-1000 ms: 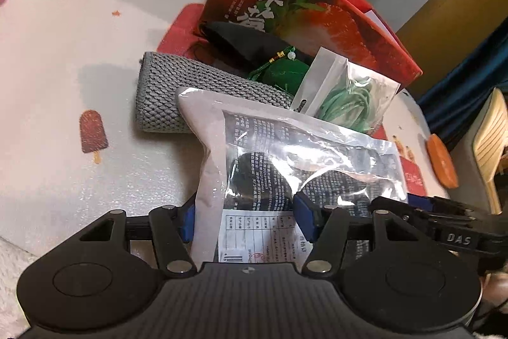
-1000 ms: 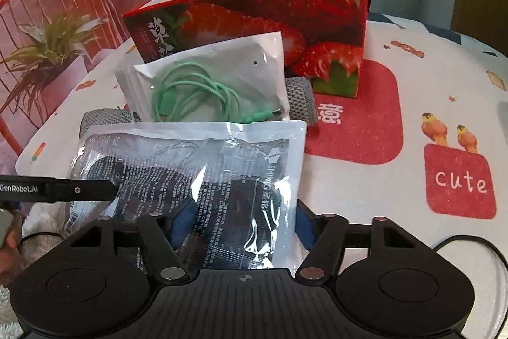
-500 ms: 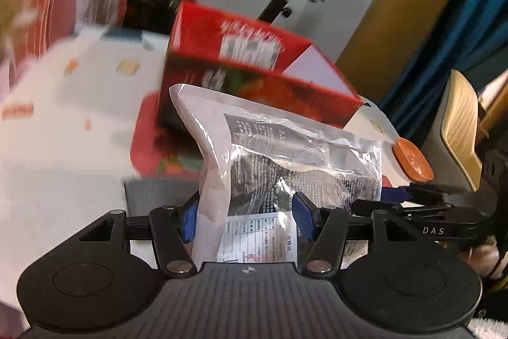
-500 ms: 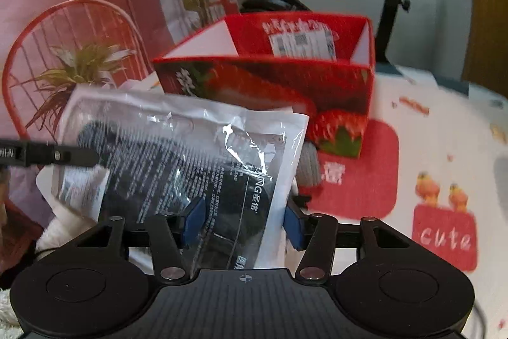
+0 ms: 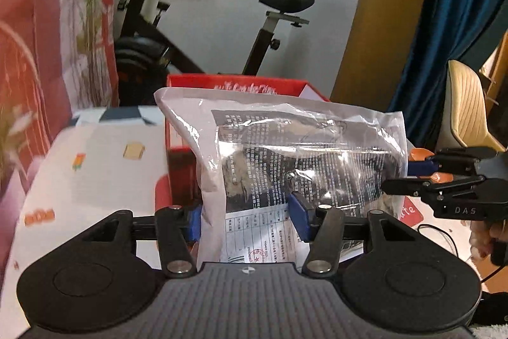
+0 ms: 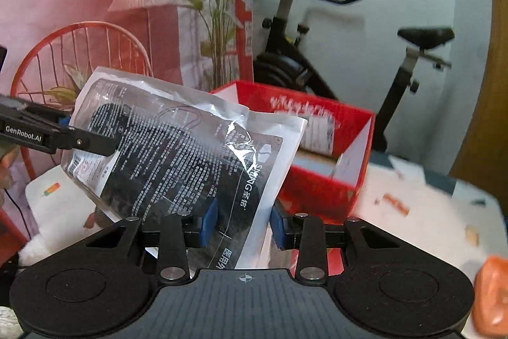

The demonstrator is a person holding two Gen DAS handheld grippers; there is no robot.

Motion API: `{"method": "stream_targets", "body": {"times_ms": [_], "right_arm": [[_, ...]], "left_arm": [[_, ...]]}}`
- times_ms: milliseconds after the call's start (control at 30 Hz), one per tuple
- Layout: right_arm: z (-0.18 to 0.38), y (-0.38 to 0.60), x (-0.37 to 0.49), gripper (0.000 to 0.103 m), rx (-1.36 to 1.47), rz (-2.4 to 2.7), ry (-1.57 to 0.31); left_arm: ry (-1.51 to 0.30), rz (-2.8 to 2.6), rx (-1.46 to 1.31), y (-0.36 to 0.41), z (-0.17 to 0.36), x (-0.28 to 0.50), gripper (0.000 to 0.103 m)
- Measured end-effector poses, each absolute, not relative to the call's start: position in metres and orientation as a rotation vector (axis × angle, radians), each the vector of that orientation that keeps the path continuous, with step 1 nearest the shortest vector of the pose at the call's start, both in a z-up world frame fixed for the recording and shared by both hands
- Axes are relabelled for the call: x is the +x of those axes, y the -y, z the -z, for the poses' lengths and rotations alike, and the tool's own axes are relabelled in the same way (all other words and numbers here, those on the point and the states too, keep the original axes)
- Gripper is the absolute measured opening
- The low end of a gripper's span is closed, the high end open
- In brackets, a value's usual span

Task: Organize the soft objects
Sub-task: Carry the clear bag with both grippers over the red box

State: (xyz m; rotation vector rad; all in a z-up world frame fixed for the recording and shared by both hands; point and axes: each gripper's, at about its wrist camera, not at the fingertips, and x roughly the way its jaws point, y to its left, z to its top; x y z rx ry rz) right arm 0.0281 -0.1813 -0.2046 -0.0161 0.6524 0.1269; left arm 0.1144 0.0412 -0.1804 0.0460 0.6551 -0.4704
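From my left wrist view the plastic bag point(image 5: 304, 154) hides most of the red box point(image 5: 235, 88); only its back rim and left wall show. Bag's lower edge is behind my left gripper point(image 5: 247, 221) body. Print on the bag is too small to read. Right gripper point(image 5: 412, 177) is cut off at the frame edge. Right wrist view: box interior point(image 6: 317, 161) is blurred, contents unclear. Orange thing point(image 6: 490, 294) bottom right is cropped, can't identify. Exercise bike point(image 6: 317, 46) is smeared.

Left gripper point(image 5: 247, 220) at lower centre, jaws closing on clear plastic packet point(image 5: 295, 154), red box point(image 5: 235, 88) behind, right gripper point(image 5: 400, 177) gripping packet's right edge
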Motion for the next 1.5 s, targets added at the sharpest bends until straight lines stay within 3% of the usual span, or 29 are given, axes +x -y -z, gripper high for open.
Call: {"method": "stream_targets", "body": {"times_ms": [467,800,1133,1500], "right_arm": [[0.175,0.201,0.048,0.032,-0.026,-0.075,-0.549],[0.146,0.221,0.1,0.029,-0.147,-0.014,-0.397],[0.166,0.243,0.177,0.028,-0.22,-0.031,-0.478],[0.202,0.278,0.244,0.02,-0.197,-0.049,-0.574]], "left_arm": [[-0.561,0.466,0.219,-0.016,0.15,0.132,0.055],[-0.496,0.406,0.099,0.0,0.133,0.191,0.055],[-0.549,0.369,0.088,0.011,0.144,0.243,0.054],[-0.614,0.39,0.096,0.018,0.164,0.32,0.044]]}}
